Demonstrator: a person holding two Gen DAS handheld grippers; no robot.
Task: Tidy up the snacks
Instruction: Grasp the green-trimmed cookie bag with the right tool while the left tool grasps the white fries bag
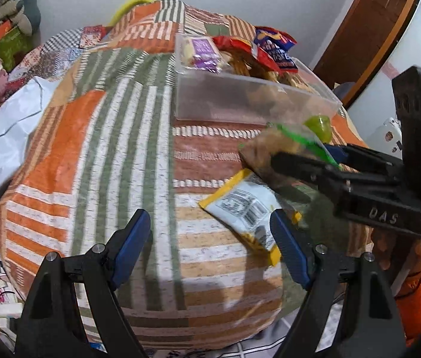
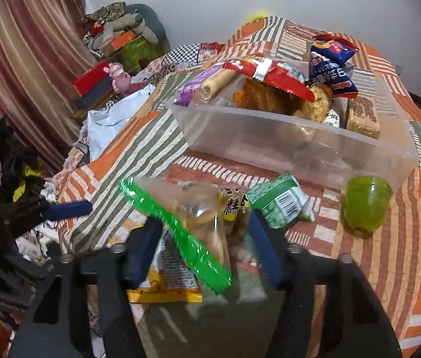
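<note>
Patchwork bedding [image 1: 115, 161] in orange, green and white stripes forms the work surface, with a white wall behind it and clutter along the 9 o'clock side of both views

1. Container. A clear plastic bin [image 2: 300, 149] stands on the bedding at 12 to 1 o'clock from the right gripper [image 2: 204, 232]. It already holds several snacks, among them a red packet [image 2: 273, 74], a blue packet [image 2: 332, 71] and a purple-labelled bar [image 2: 201, 85]

2. Right tool. Its jaws are clenched on a clear snack bag with a green sealed edge [image 2: 180, 226]. The left wrist view shows this bag carried above the bedding, just short of the bin's near wall

3. Left tool. The left gripper [image 1: 210, 238] has its jaws spread apart and grasps nothing. A yellow-edged packet [image 1: 246, 211] lies on the bedding at its 1 o'clock, touching or just beside the right-hand finger

4. Loose items. A small green packet [image 2: 279, 205] and a green cup-shaped snack [image 2: 365, 203] rest on the bedding just beside the bin's near wall

5. Step in hand (judgement): transfer of the green-edged bag into the bin. The next move calls for lifting the bag over the near rim and letting go above the free front portion; three loose items would remain
</note>
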